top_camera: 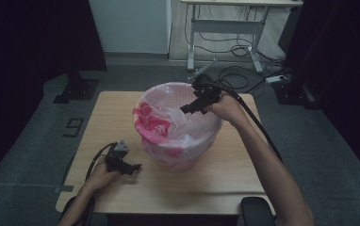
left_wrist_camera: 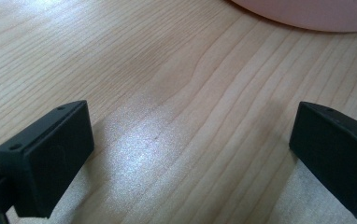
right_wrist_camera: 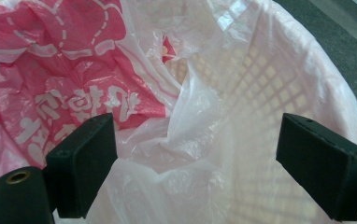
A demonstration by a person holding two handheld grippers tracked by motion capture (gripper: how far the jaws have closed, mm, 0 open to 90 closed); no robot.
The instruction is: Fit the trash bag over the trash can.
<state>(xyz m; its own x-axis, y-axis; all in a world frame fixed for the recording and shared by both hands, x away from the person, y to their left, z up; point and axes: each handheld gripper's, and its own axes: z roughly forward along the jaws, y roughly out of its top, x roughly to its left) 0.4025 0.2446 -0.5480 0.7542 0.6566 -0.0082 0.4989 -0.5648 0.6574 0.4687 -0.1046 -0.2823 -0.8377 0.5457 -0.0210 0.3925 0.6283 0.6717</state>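
Note:
A pink latticed basket [top_camera: 178, 157] stands in the middle of the wooden table [top_camera: 107, 117], lined with a pink and white plastic bag [top_camera: 157, 120]. My right gripper [top_camera: 187, 109] hovers over the basket's mouth, open, jaws pointing down into the bag [right_wrist_camera: 74, 93] with nothing between them. The basket's lattice wall [right_wrist_camera: 265, 88] shows through the thin plastic. My left gripper [top_camera: 133, 168] rests low over the table at the front left of the basket, open and empty. Between its jaws lies bare wood [left_wrist_camera: 186, 126], and the basket's base [left_wrist_camera: 307, 14] is at the top edge.
A white desk frame [top_camera: 225, 28] and loose cables [top_camera: 244, 75] stand on the floor beyond the table. Dark curtains hang at both sides. A black stand base [top_camera: 77, 89] sits on the floor at the left.

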